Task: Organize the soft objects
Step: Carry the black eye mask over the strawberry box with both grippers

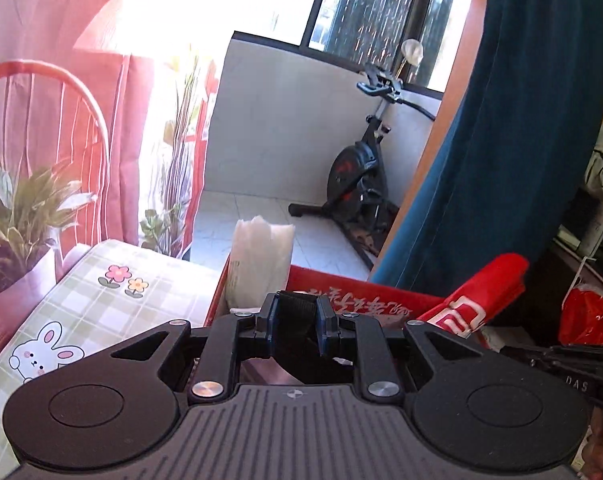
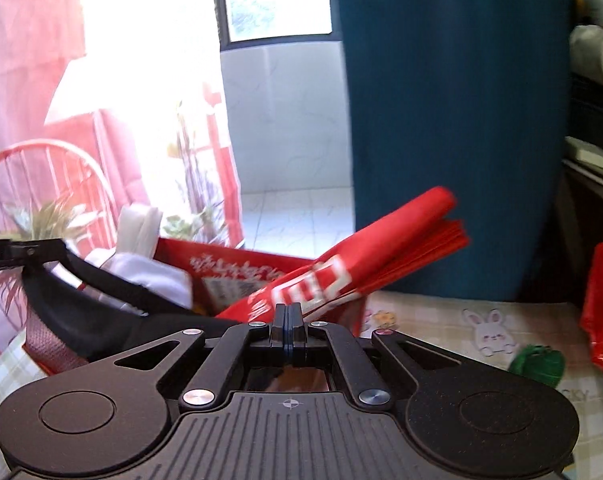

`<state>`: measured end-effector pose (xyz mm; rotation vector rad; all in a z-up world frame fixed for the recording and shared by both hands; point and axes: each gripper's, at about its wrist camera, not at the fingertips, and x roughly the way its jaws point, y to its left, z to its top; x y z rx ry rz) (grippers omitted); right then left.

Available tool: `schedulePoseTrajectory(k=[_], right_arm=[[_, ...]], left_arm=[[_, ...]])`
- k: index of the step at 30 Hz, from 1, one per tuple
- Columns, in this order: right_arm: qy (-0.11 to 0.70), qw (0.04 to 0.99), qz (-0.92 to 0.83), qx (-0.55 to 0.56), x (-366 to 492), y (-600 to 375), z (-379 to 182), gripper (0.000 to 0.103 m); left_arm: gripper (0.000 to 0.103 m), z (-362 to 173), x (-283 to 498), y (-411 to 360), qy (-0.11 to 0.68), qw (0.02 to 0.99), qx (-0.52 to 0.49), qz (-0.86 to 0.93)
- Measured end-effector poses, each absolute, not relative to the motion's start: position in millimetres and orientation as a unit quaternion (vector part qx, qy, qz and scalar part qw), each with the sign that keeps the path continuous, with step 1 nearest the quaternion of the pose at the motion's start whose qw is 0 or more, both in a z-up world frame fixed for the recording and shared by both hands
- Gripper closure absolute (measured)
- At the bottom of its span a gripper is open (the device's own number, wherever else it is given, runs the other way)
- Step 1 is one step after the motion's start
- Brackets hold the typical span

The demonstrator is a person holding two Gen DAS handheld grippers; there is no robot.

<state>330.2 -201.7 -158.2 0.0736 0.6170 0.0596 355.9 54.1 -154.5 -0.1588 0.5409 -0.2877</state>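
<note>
Left gripper [image 1: 298, 322]: jaws clamped on black strap [image 1: 297, 304], carrying it toward red box [image 1: 365, 294] just ahead.
Right gripper [image 2: 287, 330]: jaws together, clamped on red bag [image 2: 365, 264] that slants up ahead.

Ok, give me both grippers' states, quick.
Left gripper: shut on a black strap.
Right gripper: shut, nothing visibly between its fingers.

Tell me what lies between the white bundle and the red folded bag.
Only the red box's printed inner wall; both wrist views show it.
</note>
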Motion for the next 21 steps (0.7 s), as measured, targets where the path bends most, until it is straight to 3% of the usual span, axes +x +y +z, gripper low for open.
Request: schedulePoseTrajectory(k=[15, 17, 19, 21], right_arm=[[0.405, 0.911, 0.076, 0.028, 351, -169, -219, 0.102], [0.394, 0.915, 0.075, 0.029, 346, -173, -211, 0.098], [0.381, 0.922, 0.067, 0.032, 341, -181, -201, 0.092], [0.367, 0.928, 0.057, 0.029, 333, -189, -193, 0.085]], left_arm=[[0.079, -177, 363, 54, 0.301, 0.944, -0.039, -0.128], [0.057, -172, 359, 53, 0.297, 0.946, -0.036, -0.125], [0.041, -168, 353, 50, 0.289, 0.949, -0.035, -0.120], [0.033, -163, 347, 47, 0.284, 0.951, -0.034, -0.120]])
